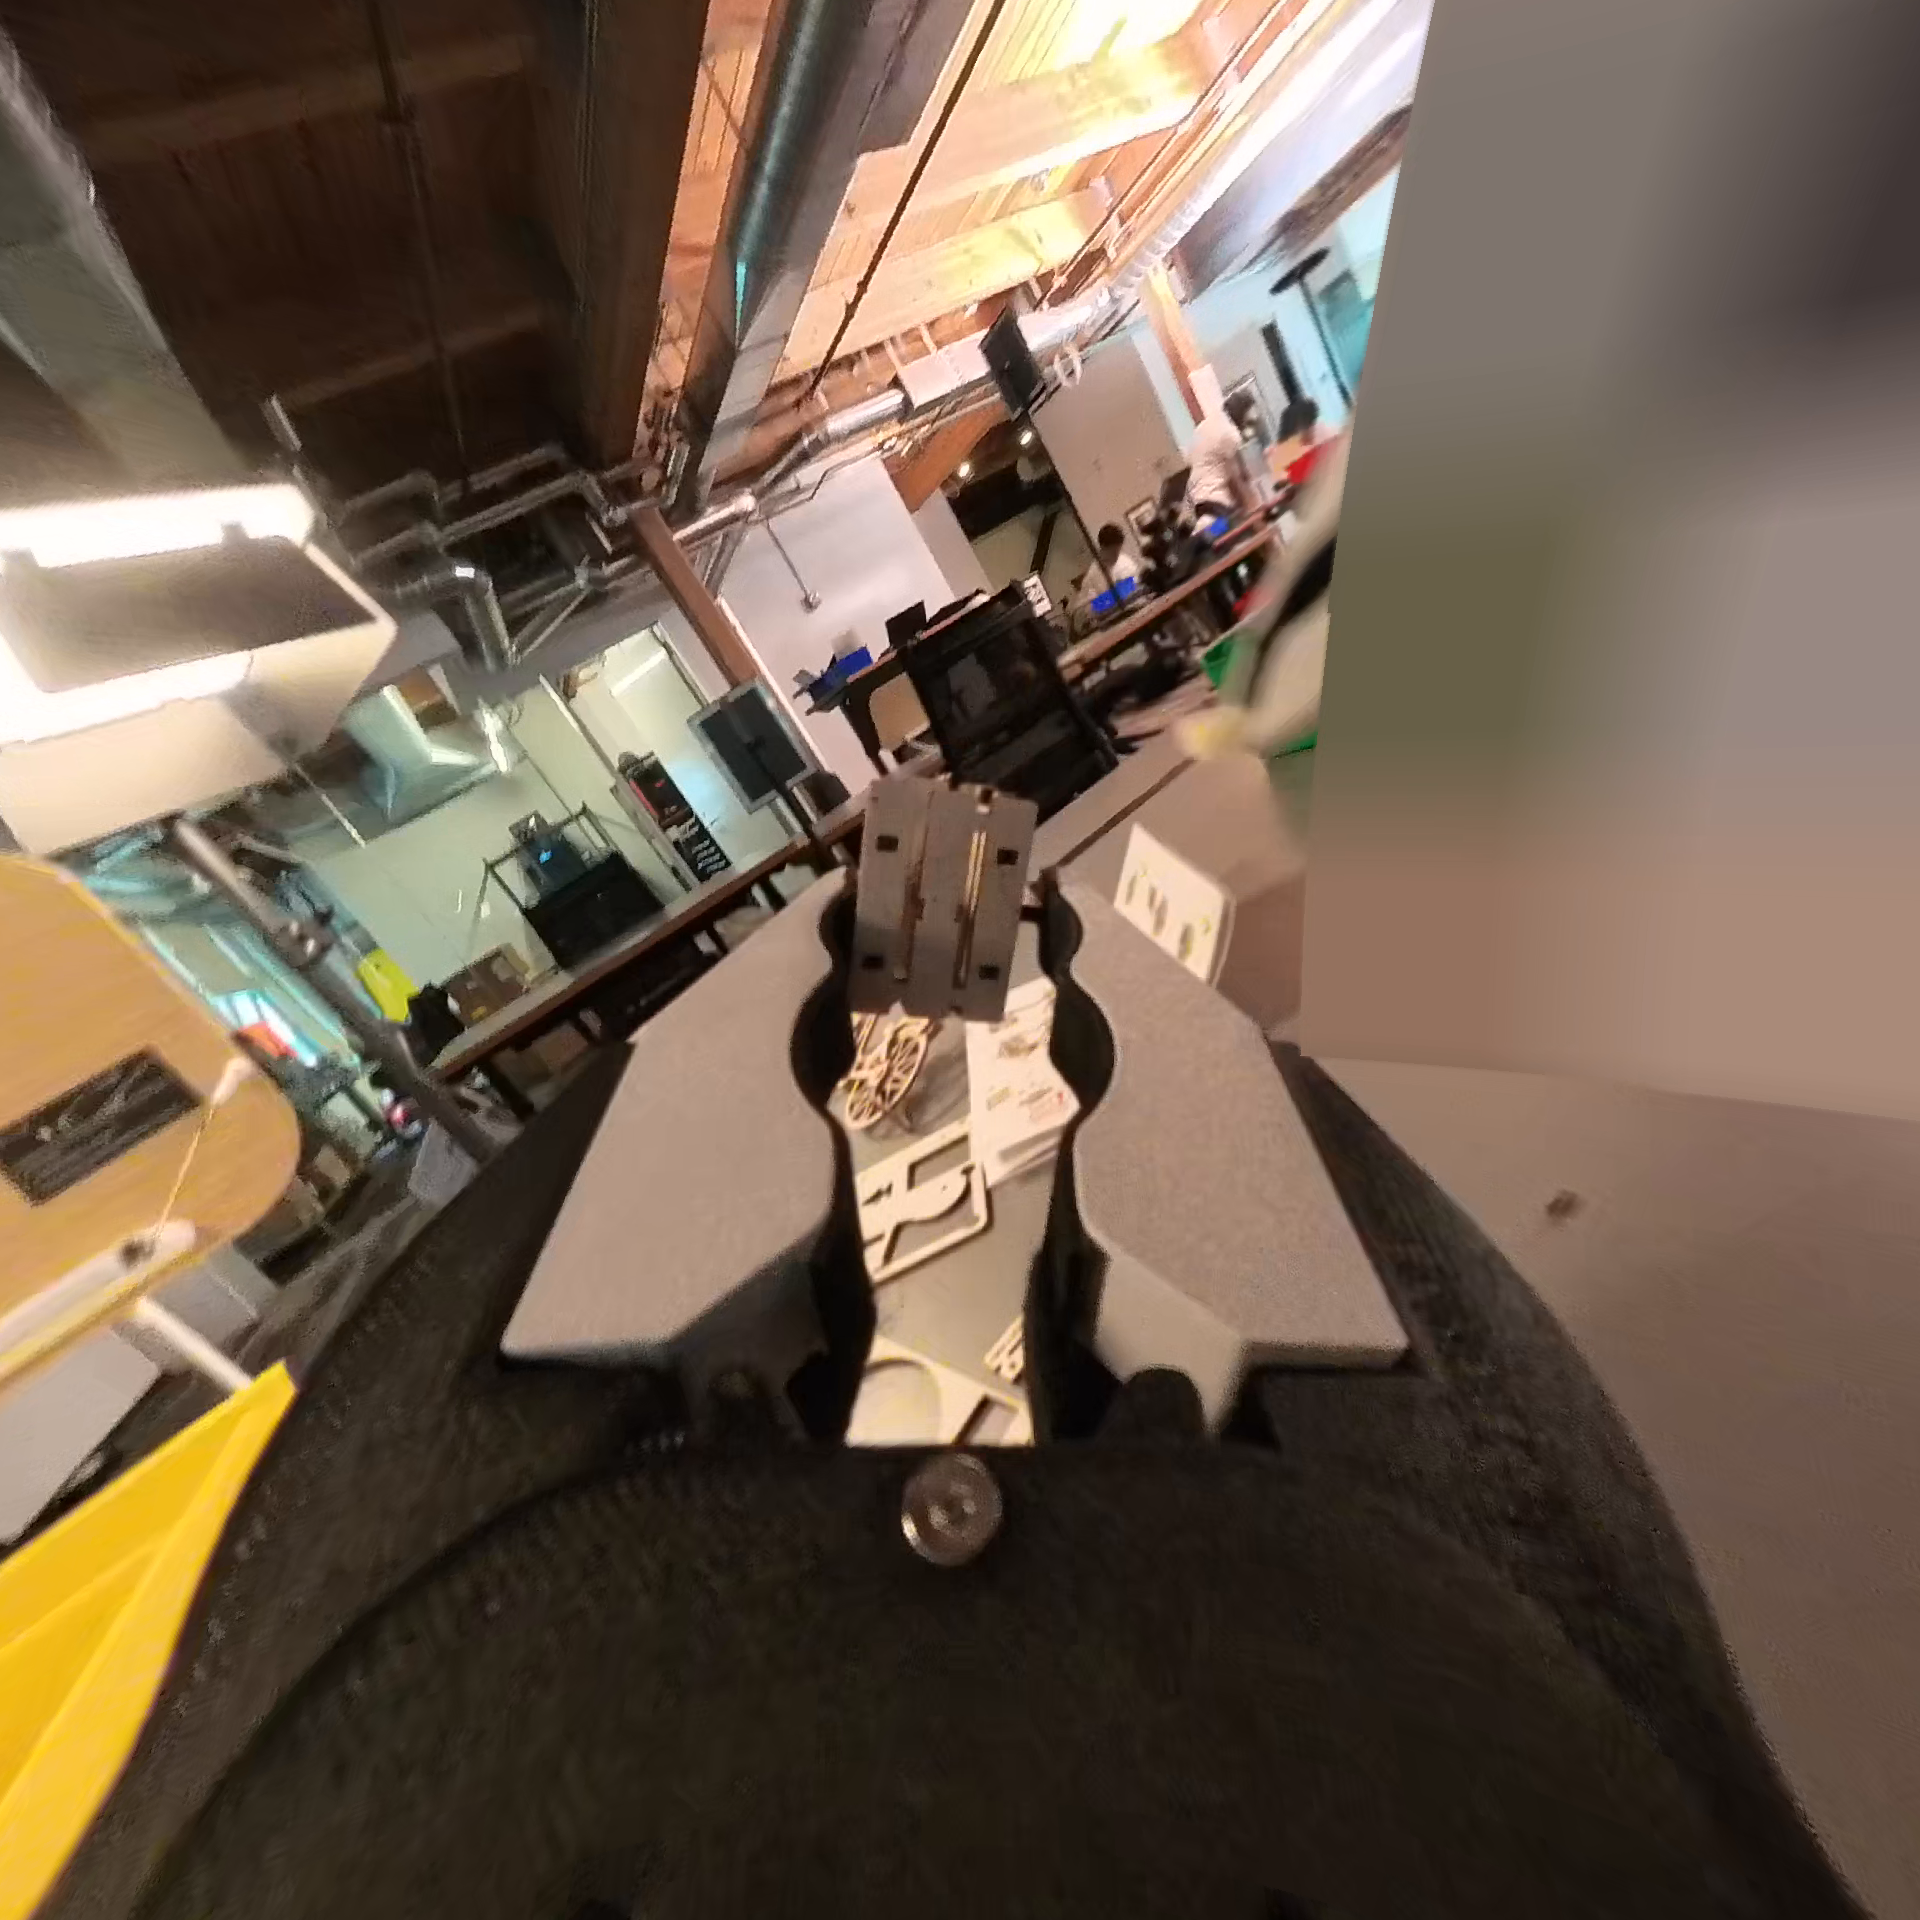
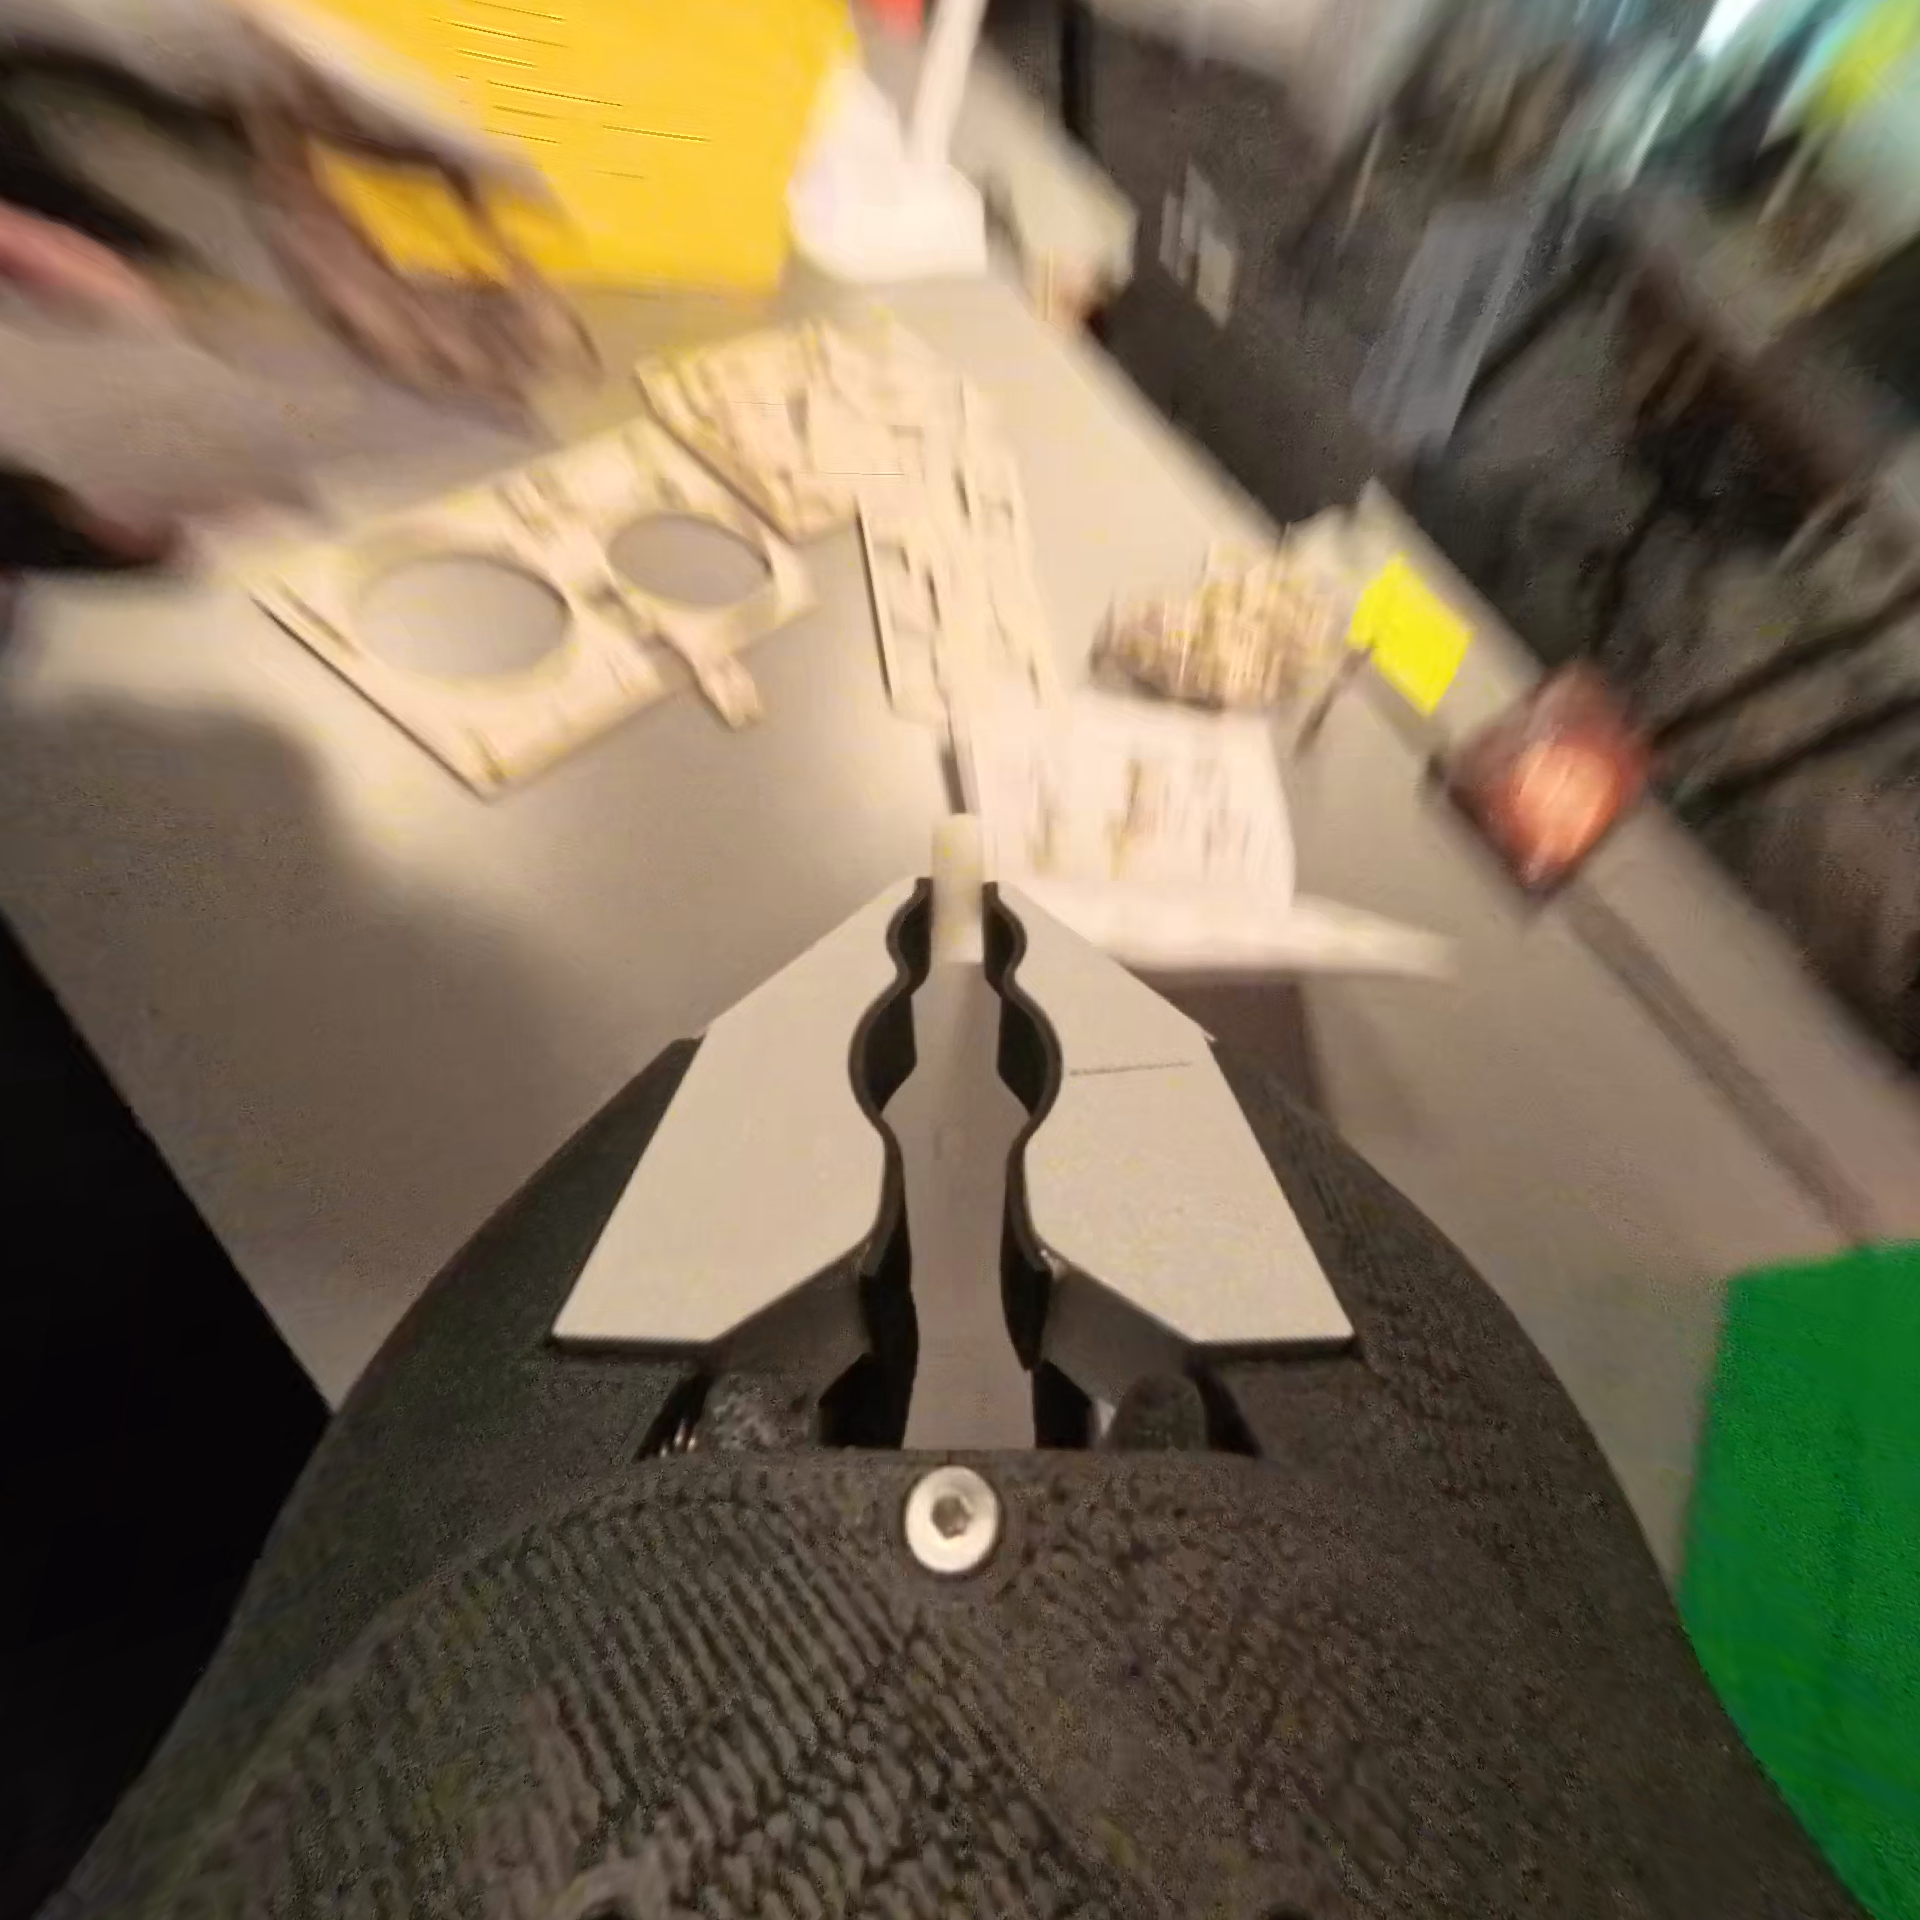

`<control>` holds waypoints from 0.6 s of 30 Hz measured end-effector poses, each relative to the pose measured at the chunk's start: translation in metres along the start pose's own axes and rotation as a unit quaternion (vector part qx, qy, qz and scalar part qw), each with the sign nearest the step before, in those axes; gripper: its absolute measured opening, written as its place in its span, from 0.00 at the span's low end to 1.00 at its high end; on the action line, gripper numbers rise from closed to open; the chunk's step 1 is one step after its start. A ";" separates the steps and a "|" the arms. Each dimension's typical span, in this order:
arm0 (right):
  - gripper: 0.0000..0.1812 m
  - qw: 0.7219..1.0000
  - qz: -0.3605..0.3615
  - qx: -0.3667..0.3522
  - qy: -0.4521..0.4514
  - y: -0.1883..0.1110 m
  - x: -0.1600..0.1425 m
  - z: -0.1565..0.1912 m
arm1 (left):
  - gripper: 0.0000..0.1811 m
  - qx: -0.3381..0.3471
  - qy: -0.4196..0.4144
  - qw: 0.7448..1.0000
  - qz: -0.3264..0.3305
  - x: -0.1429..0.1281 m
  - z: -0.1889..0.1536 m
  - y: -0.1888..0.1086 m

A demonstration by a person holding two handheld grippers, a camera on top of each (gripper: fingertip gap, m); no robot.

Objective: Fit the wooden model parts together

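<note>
In the left wrist view my left gripper (image 1: 943, 896) is shut on a flat wooden panel part (image 1: 940, 831) with slots and small square holes, held up off the table and tilted. Below it on the table stand a wooden wheeled model (image 1: 883, 1070) and punched-out wooden sheets (image 1: 925, 1205). The right wrist view is motion-blurred. My right gripper (image 2: 956, 896) is shut on a small pale wooden piece (image 2: 956, 847) that sticks out past its fingertips, above the grey table (image 2: 312, 935). The wheeled model (image 2: 1205, 623) and wooden sheets with round holes (image 2: 540, 613) lie beyond it.
A printed instruction sheet (image 1: 1023, 1081) lies by the model, also in the right wrist view (image 2: 1143, 821). A yellow box (image 2: 623, 135) and a white lamp base (image 2: 894, 208) stand at the far table end. A green object (image 2: 1818, 1507) is at the right. The table edge (image 2: 1558, 831) runs diagonally on the right.
</note>
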State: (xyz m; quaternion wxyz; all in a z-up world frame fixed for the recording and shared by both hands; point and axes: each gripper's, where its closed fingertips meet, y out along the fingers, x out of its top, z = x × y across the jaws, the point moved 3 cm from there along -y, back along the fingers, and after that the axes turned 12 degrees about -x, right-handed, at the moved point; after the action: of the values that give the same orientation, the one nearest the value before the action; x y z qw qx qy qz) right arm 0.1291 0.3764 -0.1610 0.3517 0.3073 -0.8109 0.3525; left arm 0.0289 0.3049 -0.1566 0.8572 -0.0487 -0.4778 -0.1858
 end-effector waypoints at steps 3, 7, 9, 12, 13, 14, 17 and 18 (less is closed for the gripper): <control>0.04 0.985 0.152 0.041 0.063 0.030 -0.084 -0.024 | 0.18 0.016 -0.045 0.999 0.023 -0.018 0.020 -0.010; 0.05 0.955 0.270 0.092 0.083 0.045 -0.153 -0.036 | 0.18 0.026 -0.083 0.995 0.054 -0.035 0.036 -0.022; 0.11 0.952 0.260 0.113 0.115 0.051 -0.157 -0.037 | 0.18 0.029 -0.091 0.994 0.061 -0.040 0.039 -0.025; 0.23 0.952 0.253 0.119 0.123 0.053 -0.158 -0.040 | 0.18 0.028 -0.097 0.992 0.071 -0.045 0.038 -0.025; 0.26 0.955 0.249 0.110 0.118 0.052 -0.158 -0.042 | 0.18 0.029 -0.096 0.992 0.074 -0.046 0.038 -0.026; 0.30 0.958 0.238 0.103 0.119 0.050 -0.153 -0.044 | 0.18 0.032 -0.094 0.992 0.078 -0.048 0.039 -0.027; 0.31 0.976 0.151 0.100 0.118 0.045 -0.116 -0.040 | 0.18 0.041 -0.100 0.991 0.084 -0.053 0.043 -0.033; 0.30 0.980 0.138 0.103 0.102 0.043 -0.107 -0.036 | 0.18 0.042 -0.105 0.990 0.086 -0.055 0.045 -0.036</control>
State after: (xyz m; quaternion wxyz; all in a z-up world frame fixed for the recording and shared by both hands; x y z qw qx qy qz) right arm 0.1701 0.4561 -0.2426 0.3470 0.1895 -0.7648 0.5087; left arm -0.0459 0.2985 -0.1816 0.8165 -0.0726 -0.5664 -0.0850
